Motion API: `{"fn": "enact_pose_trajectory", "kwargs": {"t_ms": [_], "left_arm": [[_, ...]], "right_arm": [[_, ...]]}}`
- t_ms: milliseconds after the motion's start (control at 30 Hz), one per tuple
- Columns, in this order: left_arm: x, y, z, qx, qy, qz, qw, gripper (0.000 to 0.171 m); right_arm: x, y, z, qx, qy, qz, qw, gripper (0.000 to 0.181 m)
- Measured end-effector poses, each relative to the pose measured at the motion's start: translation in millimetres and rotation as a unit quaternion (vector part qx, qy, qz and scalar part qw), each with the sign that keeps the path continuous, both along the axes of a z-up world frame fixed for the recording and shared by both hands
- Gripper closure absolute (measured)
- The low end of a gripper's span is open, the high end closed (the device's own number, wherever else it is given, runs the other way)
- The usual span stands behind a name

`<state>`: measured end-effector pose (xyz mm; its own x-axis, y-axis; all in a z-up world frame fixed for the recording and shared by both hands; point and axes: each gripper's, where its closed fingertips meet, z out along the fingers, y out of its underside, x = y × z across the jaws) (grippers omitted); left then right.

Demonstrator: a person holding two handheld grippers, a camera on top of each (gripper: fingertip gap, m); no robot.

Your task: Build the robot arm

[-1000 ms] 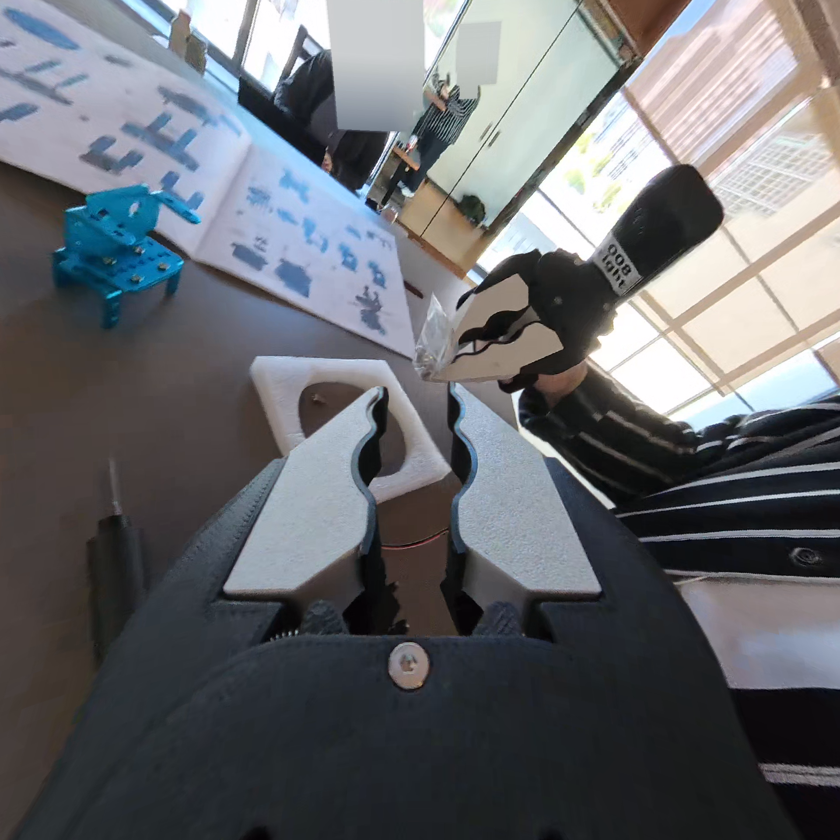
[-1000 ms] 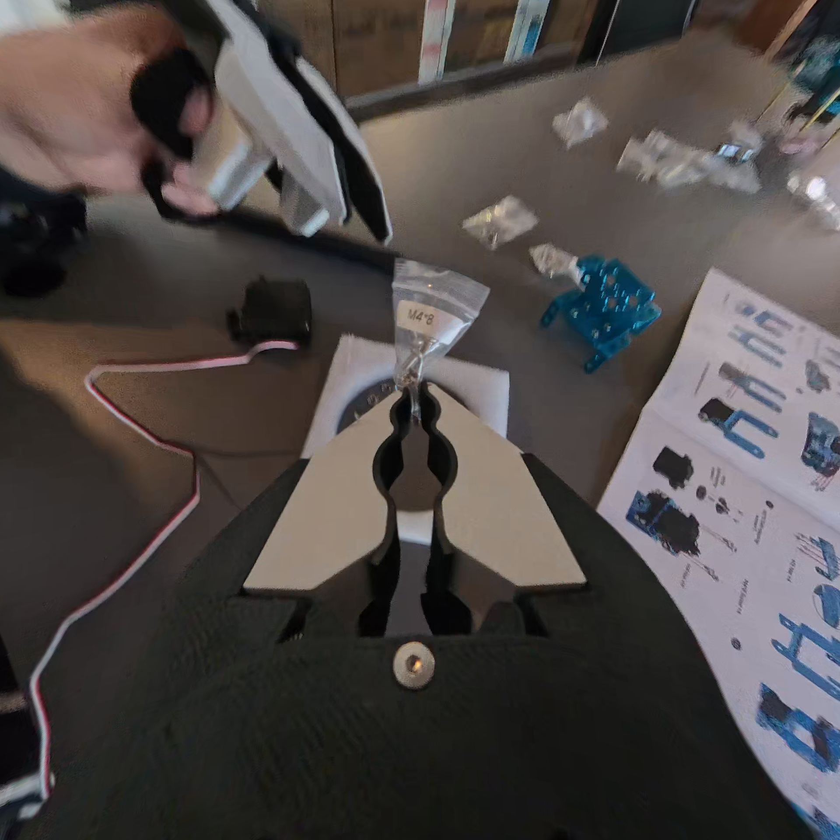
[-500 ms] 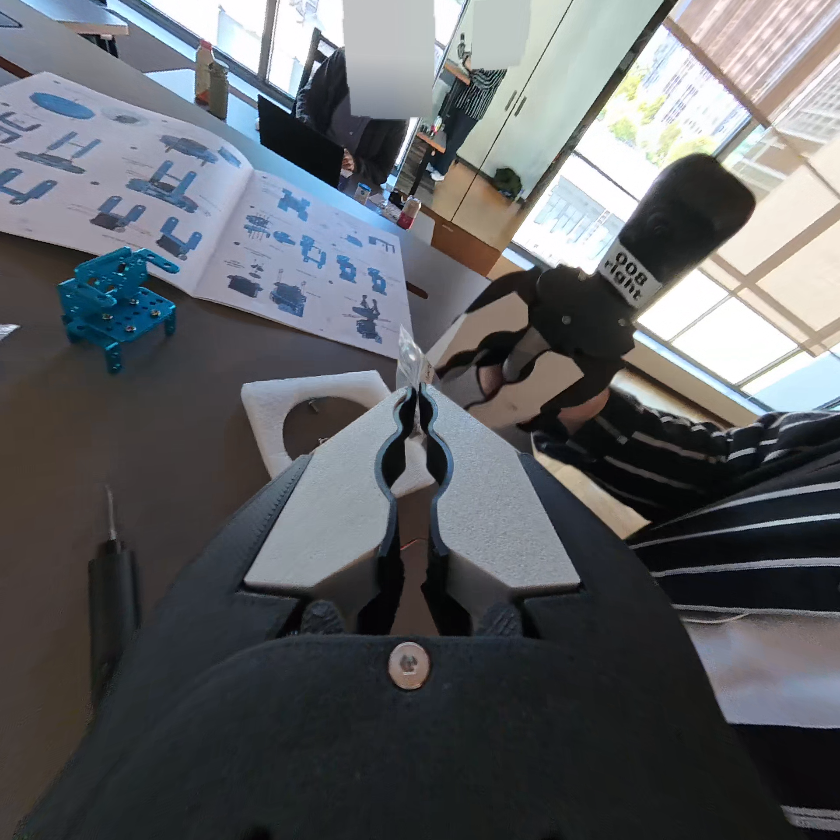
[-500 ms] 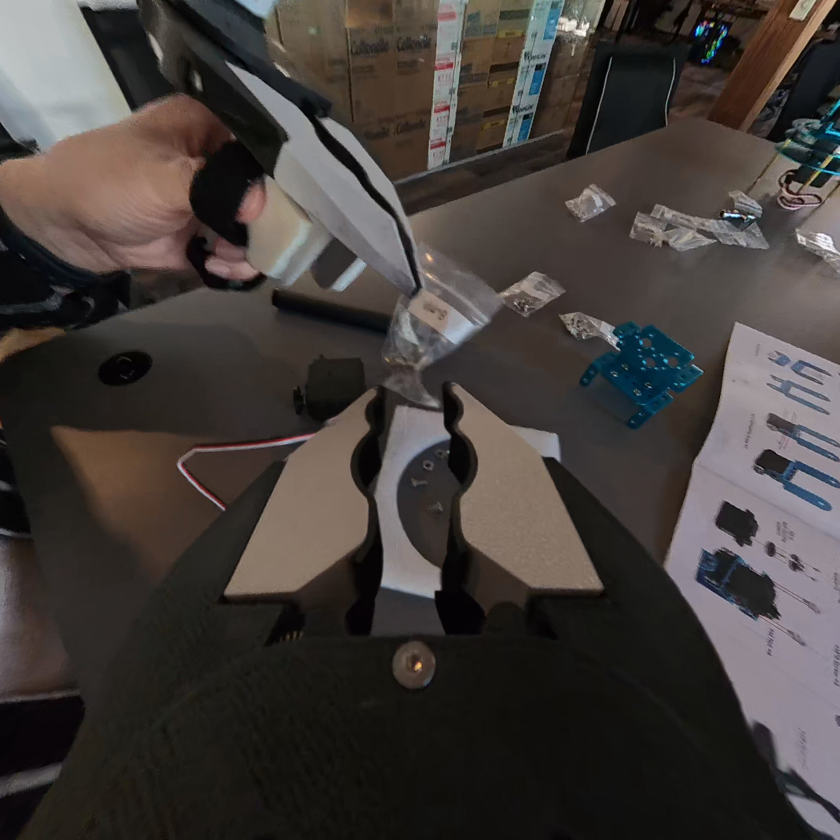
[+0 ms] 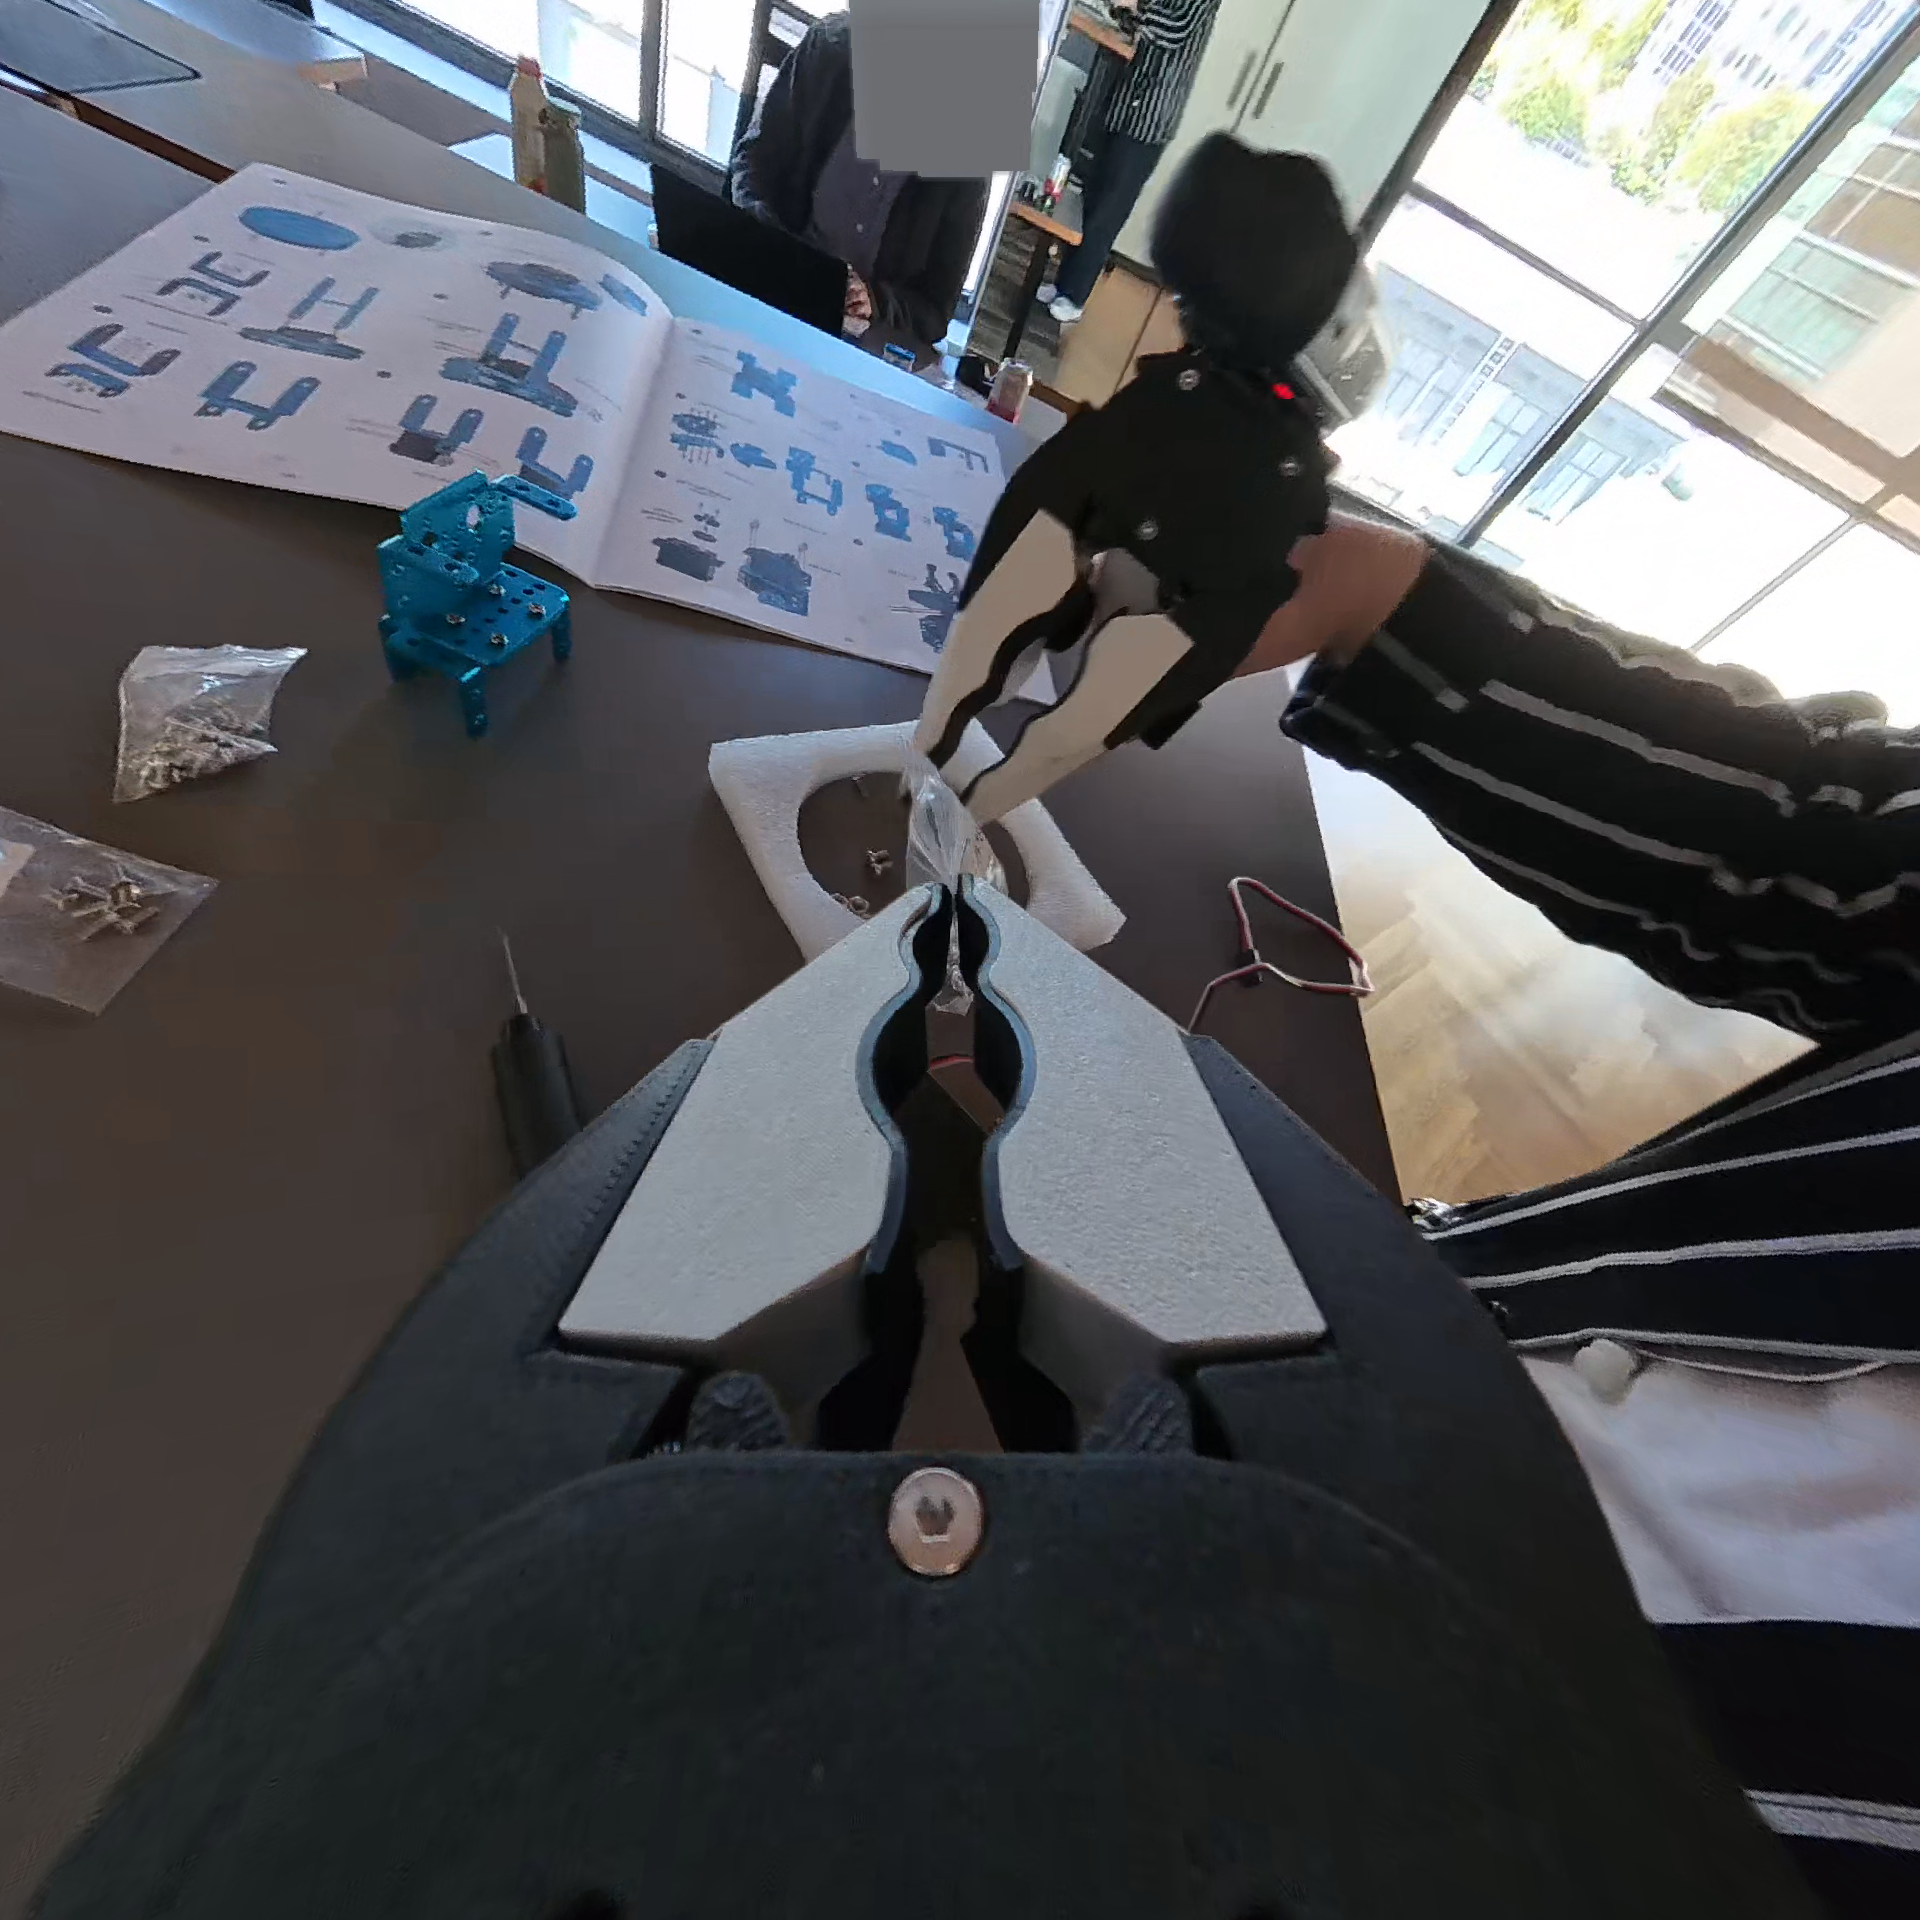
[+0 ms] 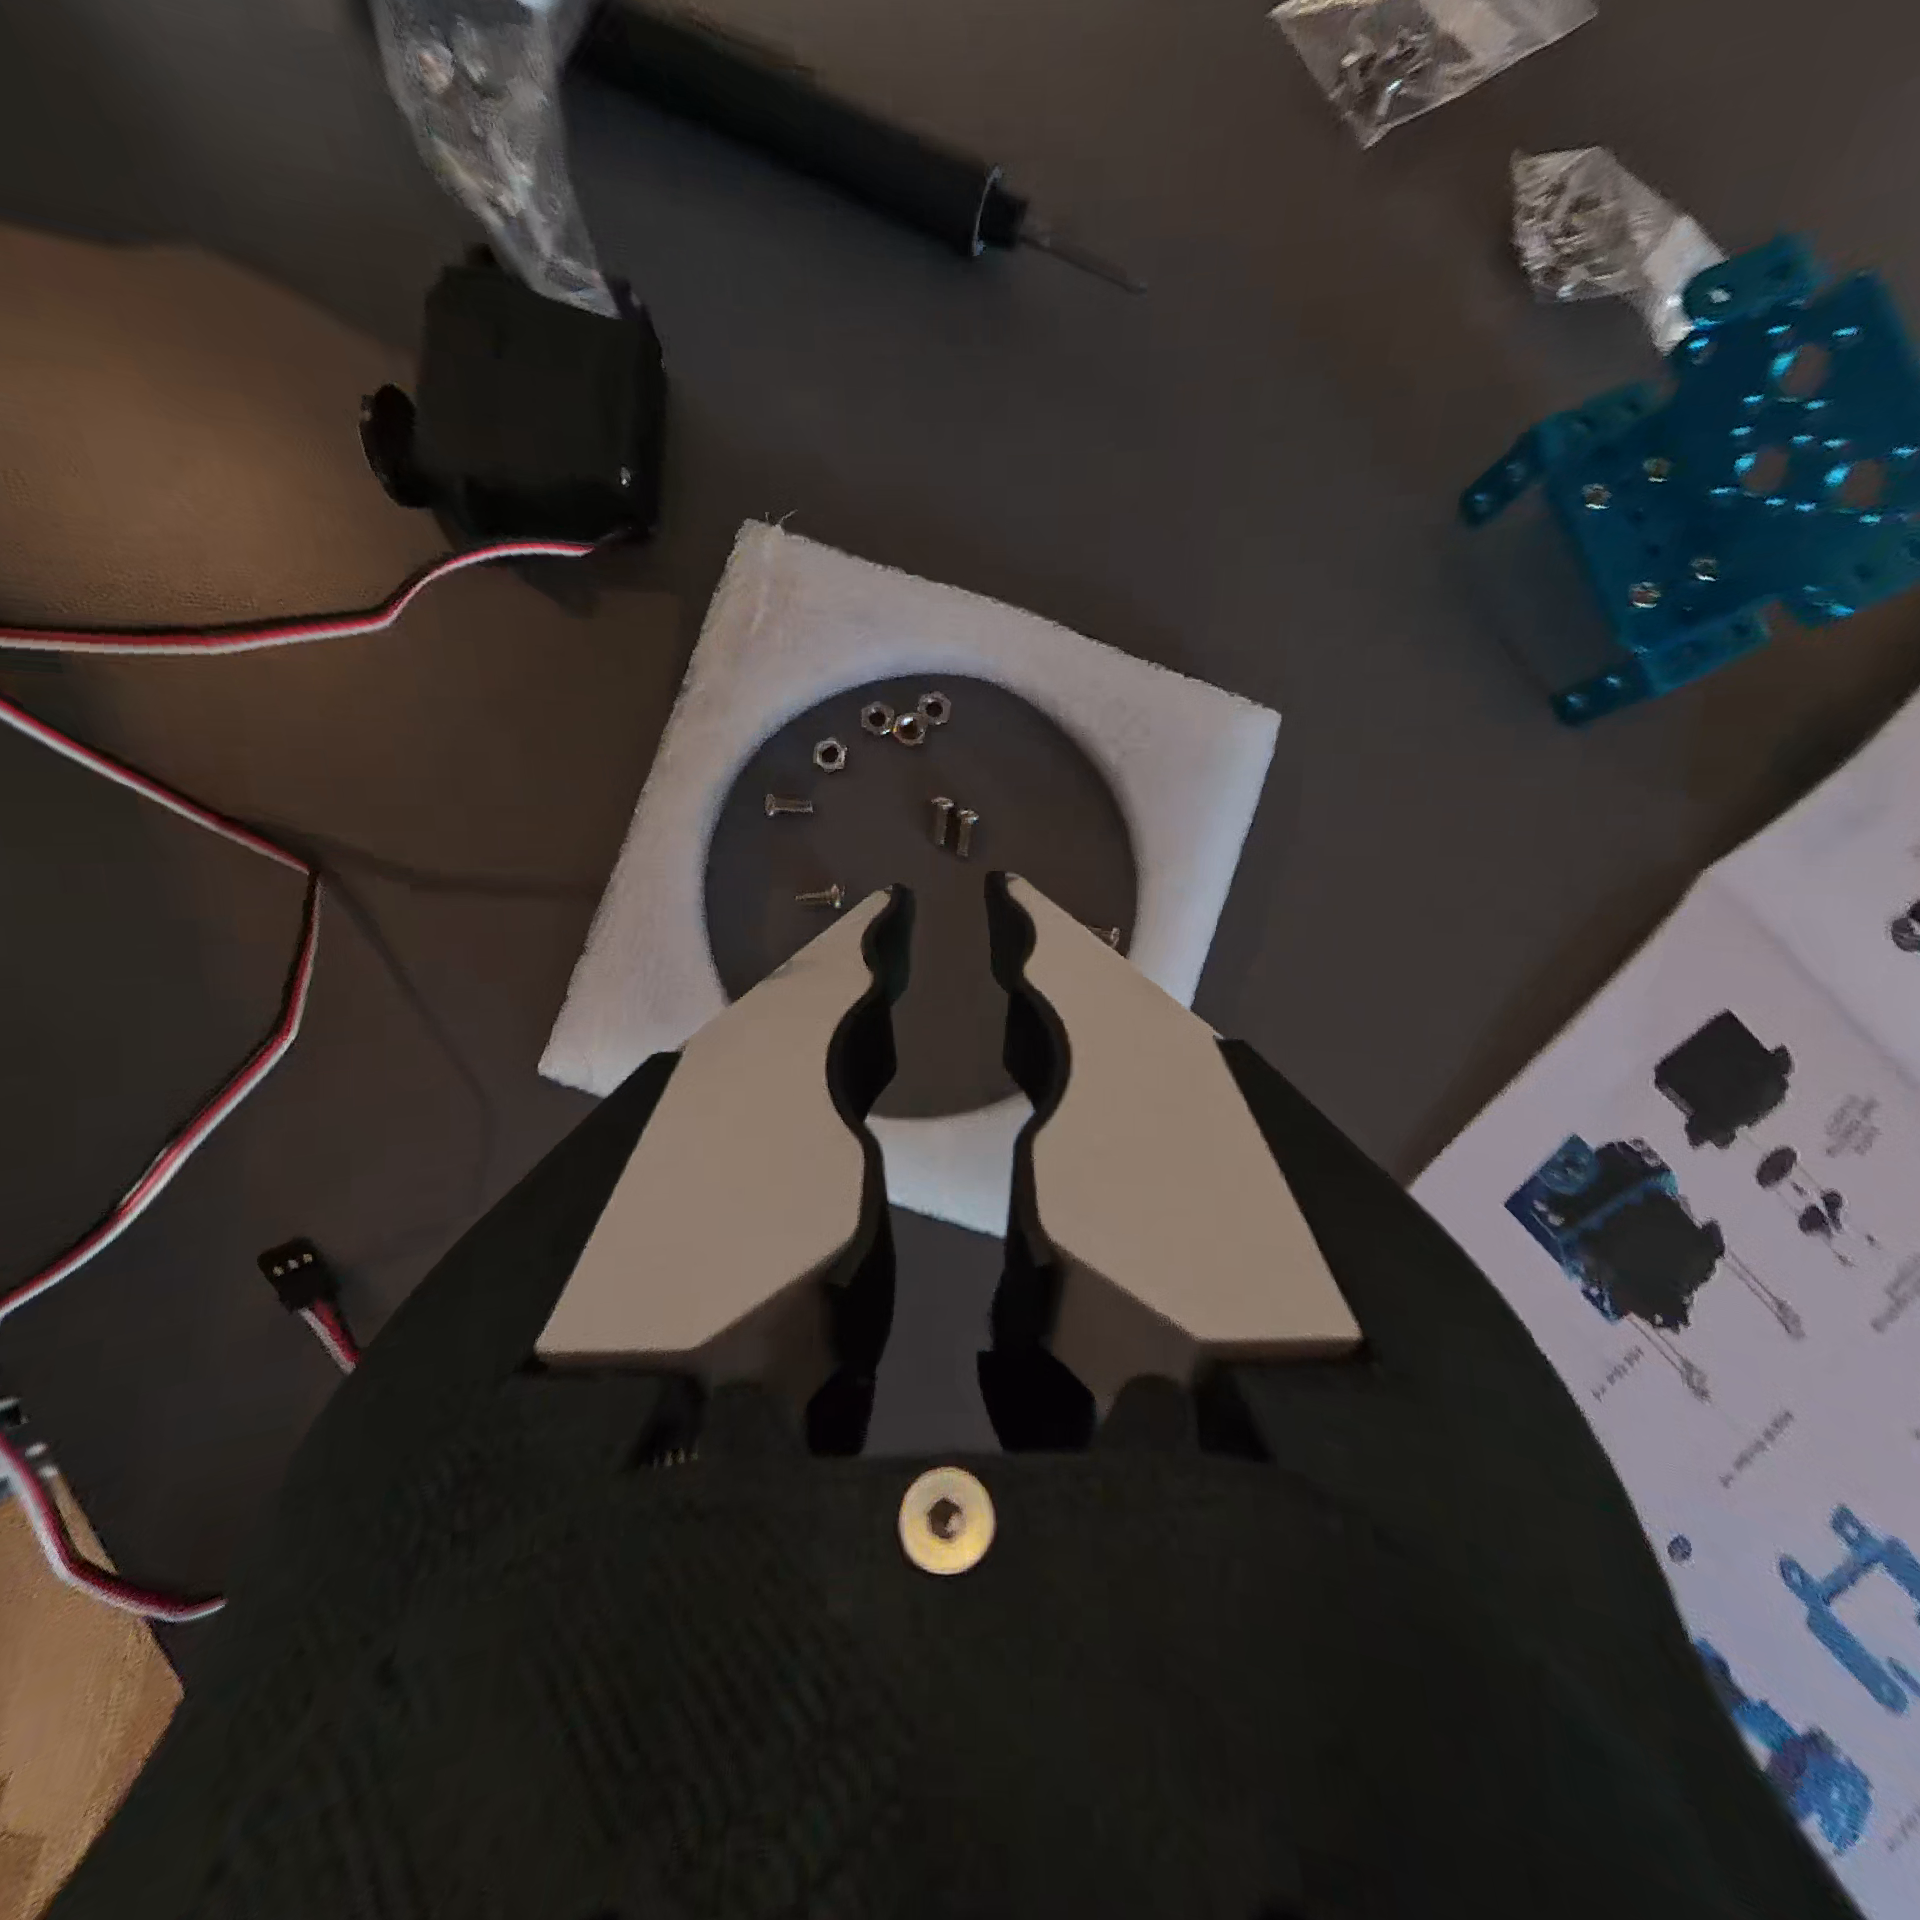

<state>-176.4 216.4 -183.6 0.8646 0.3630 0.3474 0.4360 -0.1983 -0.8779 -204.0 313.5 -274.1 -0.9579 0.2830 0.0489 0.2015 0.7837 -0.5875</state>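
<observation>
Your left gripper (image 5: 954,891) pinches a clear screw bag (image 5: 940,831) just above the foam ring (image 6: 1164,727); right gripper (image 6: 940,894), jaws apart, hovers over loose nuts (image 6: 896,719) and screws (image 6: 954,826) inside it.

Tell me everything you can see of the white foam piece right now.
The white foam piece is a flat, roughly square pad with a round cutout, lying on the dark table. Inside the cutout, loose nuts and screws rest on the bare tabletop. The open right gripper hovers over it, empty; whether it touches is unclear.
</observation>
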Motion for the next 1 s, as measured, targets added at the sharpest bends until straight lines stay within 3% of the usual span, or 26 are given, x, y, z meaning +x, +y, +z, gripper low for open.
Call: {"fn": "enact_pose_trajectory", "kwargs": {"t_ms": [333, 667, 733, 900, 1000], "left_arm": [[12, -7, 10, 0.023, -0.001, -0.058, 0.998, 0.171], [15, -6, 0, 0.019, -0.003, -0.083, 0.996, 0.171], [14, -1, -1, 0.012, -0.001, -0.087, 0.996, 0.171], [12, 22, 3, -0.031, 0.048, -0.089, 0.994, 0.171], [17, 40, 12, -0.045, 0.08, -0.084, 0.992, 0.171]], "right_arm": [[-10, -10, -13, 0.025, -0.036, -0.037, 0.998, 0.173], [-14, -1, -11, 0.022, -0.033, -0.085, 0.996, 0.178], [-10, -2, 13, -0.021, -0.017, -0.095, 0.995, 0.178], [23, -35, 120, -0.189, 0.029, -0.037, 0.981, 0.178], [38, -40, 147, -0.215, 0.008, 0.013, 0.976, 0.178]]}}
